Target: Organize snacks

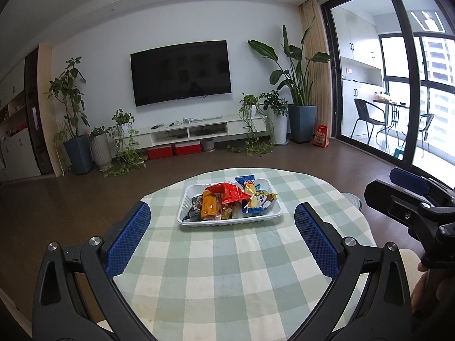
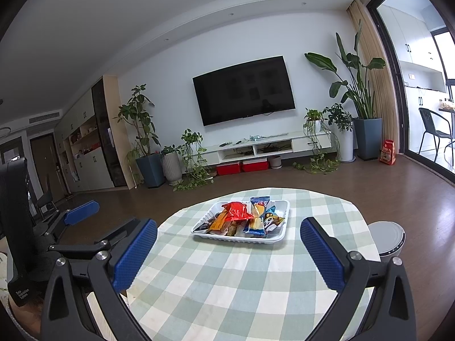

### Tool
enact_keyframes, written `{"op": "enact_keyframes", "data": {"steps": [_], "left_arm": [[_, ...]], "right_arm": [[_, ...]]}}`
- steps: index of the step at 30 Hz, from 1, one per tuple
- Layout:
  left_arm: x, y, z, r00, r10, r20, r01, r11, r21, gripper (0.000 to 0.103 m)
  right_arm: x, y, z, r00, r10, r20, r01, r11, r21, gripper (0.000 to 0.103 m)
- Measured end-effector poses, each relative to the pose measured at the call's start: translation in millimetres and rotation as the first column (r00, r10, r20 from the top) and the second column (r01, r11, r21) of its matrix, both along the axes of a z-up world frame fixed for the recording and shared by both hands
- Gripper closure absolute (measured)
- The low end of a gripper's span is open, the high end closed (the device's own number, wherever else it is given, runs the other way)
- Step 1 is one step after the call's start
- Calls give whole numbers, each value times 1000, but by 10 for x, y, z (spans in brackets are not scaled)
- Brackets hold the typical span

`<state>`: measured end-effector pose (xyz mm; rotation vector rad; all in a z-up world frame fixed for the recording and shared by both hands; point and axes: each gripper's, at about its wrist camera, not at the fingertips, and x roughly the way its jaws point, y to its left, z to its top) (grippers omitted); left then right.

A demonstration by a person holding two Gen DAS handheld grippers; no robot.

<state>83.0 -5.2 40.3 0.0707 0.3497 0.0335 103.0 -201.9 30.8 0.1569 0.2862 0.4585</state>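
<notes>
While both of your grippers hang back over the near edge of the table (image 1: pixel 227 270), neither holds anything: the left gripper (image 1: pixel 221 238) has its blue pads spread wide, and the right gripper (image 2: pixel 227 251) stands just as open and empty. All the snacks (image 1: pixel 227 201) you can see lie in the white tray (image 1: pixel 267 218), which sits toward the far side of the green checked cloth, and the cloth around it is bare. That fits a pile waiting to be sorted as well as one already gathered in, so check what the job wants before reaching. If you do go in, come down on one packet at a time, since they overlap loosely and a wide bite may drag a neighbour along. The red packet (image 2: pixel 237 211) lies crumpled on top near the middle. An orange packet (image 1: pixel 209 206) leans at its left. Blue wrappers, one a panda-printed packet (image 2: pixel 270 218), crowd the right side, and one stands up at the far rim. Foil this thin probably slips, so close on a flat seam.
</notes>
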Motion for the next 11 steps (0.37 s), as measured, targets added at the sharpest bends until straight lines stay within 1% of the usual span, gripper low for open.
{"op": "enact_keyframes", "data": {"steps": [1,3,10,11], "left_arm": [[-50,1,-1,1000,-5,-2,5,1000,-6,0],[-29,2,-40,1000,-10,-5,10,1000,-11,0],[83,-13,-156,1000,2,-15,-2,1000,4,0],[-18,-30,-148,1000,9,-11,-9,1000,8,0]], "right_arm": [[-6,-3,3,1000,1,-1,-1,1000,-1,0],[-27,9,-48,1000,3,-3,-3,1000,-3,0],[-44,7,-51,1000,1,-3,-1,1000,-4,0],[-30,16,-49,1000,1,-3,-1,1000,-4,0]]}}
